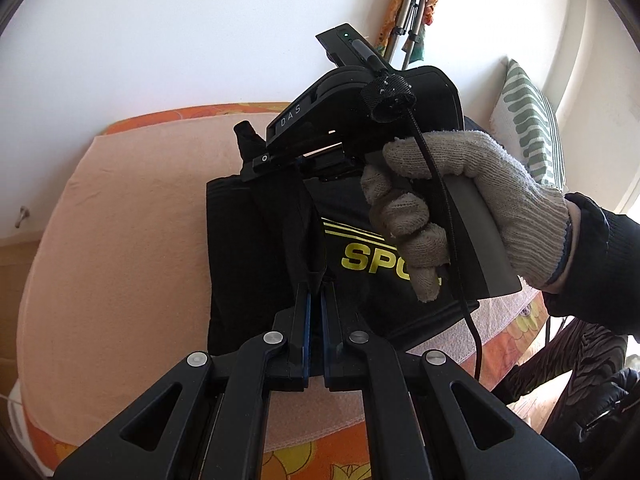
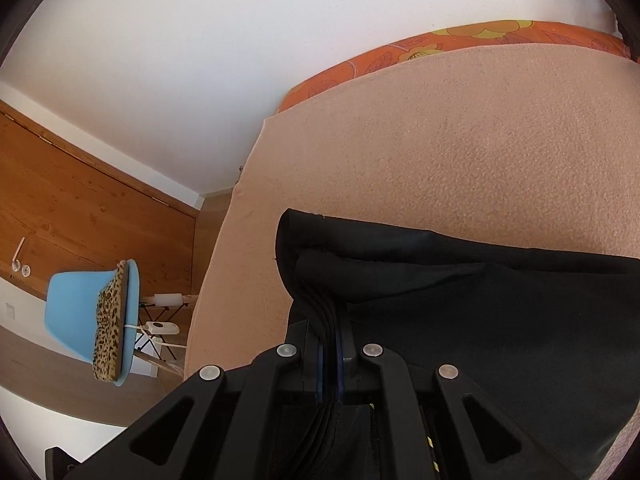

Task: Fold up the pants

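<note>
Pinching the black pants (image 1: 256, 248) at two spots, the person has both tools clamped on cloth above the peach blanket (image 1: 120, 240) that covers the orange flowered bedding (image 2: 420, 48). The left gripper (image 1: 316, 280) has its blue-lined fingers pressed nearly together on a raised ridge of fabric near the middle of the garment, and the right gripper (image 2: 330, 336), held in a knitted glove (image 1: 460, 184), is closed on a thick stack of layers at what looks like a hem or waistband edge. The pants lie already doubled into a compact block on the blanket, yellow lettering (image 1: 372, 258) facing up, so I would guess one more fold or a final squaring-up is in hand. To do it well, both grips should travel together at the same height so the layers do not slide apart; the stack in the right tool looks bulky and could slip if pulled sideways. Laying the lifted edge flush with the far edge, then letting go only once the cloth rests flat, would keep the bundle neat. A blue chair (image 2: 88, 312) stands well off to one side.
</note>
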A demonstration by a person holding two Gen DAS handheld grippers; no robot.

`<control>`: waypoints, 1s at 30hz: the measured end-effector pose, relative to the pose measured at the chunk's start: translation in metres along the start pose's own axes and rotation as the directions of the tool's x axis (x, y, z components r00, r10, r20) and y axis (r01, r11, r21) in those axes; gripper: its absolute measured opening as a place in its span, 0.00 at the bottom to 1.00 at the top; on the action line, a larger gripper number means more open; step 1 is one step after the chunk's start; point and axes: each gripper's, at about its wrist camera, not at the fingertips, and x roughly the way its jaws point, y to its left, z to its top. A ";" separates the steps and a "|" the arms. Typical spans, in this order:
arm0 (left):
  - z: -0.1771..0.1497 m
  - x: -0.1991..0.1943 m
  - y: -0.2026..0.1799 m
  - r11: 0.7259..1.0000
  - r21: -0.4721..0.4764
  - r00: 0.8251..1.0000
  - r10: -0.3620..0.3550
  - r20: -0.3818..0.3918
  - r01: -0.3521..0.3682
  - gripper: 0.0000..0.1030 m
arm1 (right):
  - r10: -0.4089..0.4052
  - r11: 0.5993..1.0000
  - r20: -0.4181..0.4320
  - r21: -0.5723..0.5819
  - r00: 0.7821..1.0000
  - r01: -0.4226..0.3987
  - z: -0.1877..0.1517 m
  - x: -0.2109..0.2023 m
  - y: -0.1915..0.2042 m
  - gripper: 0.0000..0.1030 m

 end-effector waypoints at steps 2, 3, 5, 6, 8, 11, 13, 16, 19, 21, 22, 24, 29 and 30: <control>-0.003 0.001 0.005 1.000 -0.018 1.000 0.003 0.001 -0.003 0.03 | -0.007 1.000 -0.007 0.002 1.000 0.007 -0.002 0.006 0.000 0.02; -0.005 0.001 0.008 1.000 -0.027 1.000 0.000 -0.002 0.000 0.03 | -0.013 1.000 -0.007 0.003 1.000 0.013 -0.001 0.006 0.000 0.02; -0.007 0.001 0.009 0.999 -0.034 1.000 0.005 -0.009 -0.005 0.03 | -0.018 1.000 -0.017 -0.014 1.000 0.018 0.000 0.008 0.003 0.09; -0.008 0.001 0.010 0.999 -0.034 1.000 0.007 -0.017 -0.008 0.03 | -0.015 0.999 -0.029 -0.034 0.999 0.014 0.001 0.010 0.007 0.23; -0.013 -0.001 0.015 0.999 -0.040 0.999 0.014 -0.040 -0.015 0.03 | 0.020 0.997 -0.025 -0.076 0.999 -0.022 0.002 0.005 0.016 0.47; -0.019 -0.007 0.027 0.998 -0.040 0.996 0.045 -0.075 -0.048 0.05 | 0.021 0.983 0.020 -0.184 1.000 -0.017 0.001 -0.018 0.031 0.48; -0.020 -0.012 0.036 0.997 -0.046 0.994 0.056 -0.093 -0.061 0.09 | 0.017 0.975 0.037 -0.222 0.999 -0.009 0.000 -0.034 0.032 0.51; -0.018 -0.023 0.044 0.995 -0.045 0.993 0.085 -0.084 -0.089 0.09 | -0.017 0.966 0.076 -0.255 0.997 0.036 -0.002 -0.057 0.025 0.53; -0.011 -0.030 0.044 0.994 -0.028 0.992 0.106 -0.061 -0.108 0.09 | -0.043 0.969 0.100 -0.239 0.994 0.066 -0.005 -0.074 0.009 0.58; -0.002 -0.030 0.038 0.995 -0.010 0.994 0.104 -0.041 -0.104 0.09 | -0.066 0.968 0.117 -0.233 0.991 0.092 -0.008 -0.086 -0.003 0.59; 0.003 -0.027 0.034 0.995 0.003 0.994 0.104 -0.033 -0.104 0.09 | -0.073 0.967 0.127 -0.232 0.989 0.101 -0.009 -0.091 -0.008 0.59; 0.013 -0.018 0.025 0.995 0.028 0.995 0.096 -0.027 -0.095 0.10 | -0.093 0.966 0.151 -0.226 0.984 0.126 -0.015 -0.104 -0.020 0.66; 0.032 0.013 0.016 0.995 0.049 0.995 0.085 -0.050 -0.083 0.31 | -0.187 0.952 0.193 -0.205 0.963 0.226 -0.027 -0.123 -0.054 0.86; 0.036 0.018 0.018 0.996 0.038 0.995 0.082 -0.059 -0.080 0.35 | -0.197 0.950 0.194 -0.203 0.961 0.236 -0.028 -0.126 -0.061 0.86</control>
